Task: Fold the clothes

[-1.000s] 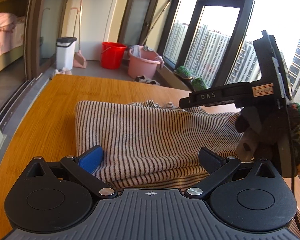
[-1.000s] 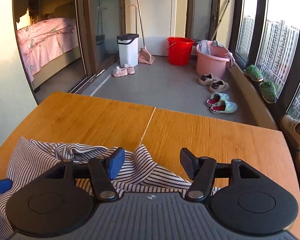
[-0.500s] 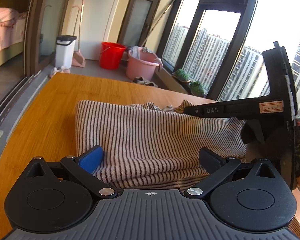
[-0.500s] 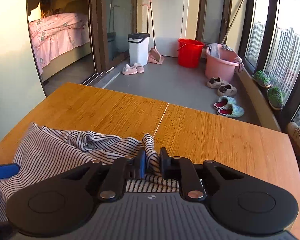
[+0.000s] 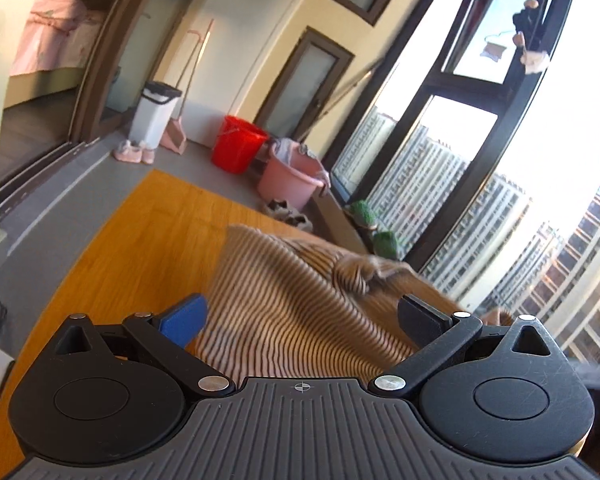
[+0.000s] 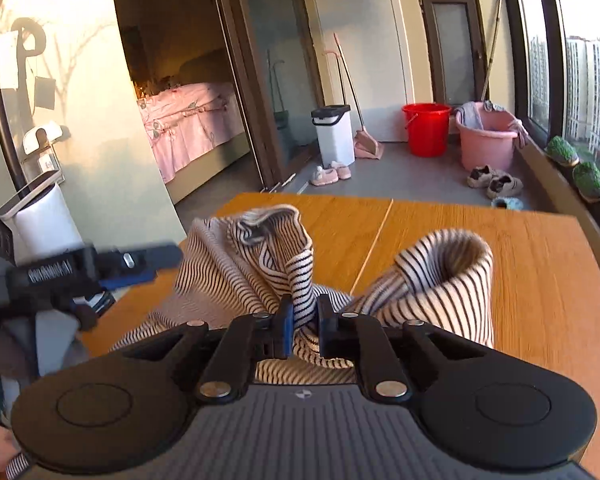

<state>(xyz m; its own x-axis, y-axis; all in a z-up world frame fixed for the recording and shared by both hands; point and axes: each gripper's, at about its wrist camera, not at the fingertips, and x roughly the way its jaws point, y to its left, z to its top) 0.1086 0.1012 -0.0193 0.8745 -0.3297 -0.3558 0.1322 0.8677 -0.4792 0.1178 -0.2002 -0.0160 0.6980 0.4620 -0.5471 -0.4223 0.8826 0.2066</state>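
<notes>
A striped garment (image 6: 252, 264) lies bunched on the wooden table (image 6: 520, 260). My right gripper (image 6: 302, 320) is shut on a fold of it, and the pinched cloth stands up in two humps, one on each side of the jaws. In the left wrist view the striped garment (image 5: 292, 312) runs between the wide-apart fingers of my left gripper (image 5: 300, 316), whose pads do not press on it, so it is open. The left gripper (image 6: 148, 266) also shows at the left of the right wrist view, beside the cloth's left edge.
The table (image 5: 140, 240) ends at a grey floor. On the floor stand a red bucket (image 6: 426, 128), a pink basin (image 6: 486, 144), a white bin (image 6: 334, 132) and shoes (image 6: 494, 180). Windows run along the right. A white device (image 6: 46, 220) stands to the left.
My right gripper went from open to shut on a fold of the striped garment and raised it. The left view rolled and swung, and the right gripper left it.
</notes>
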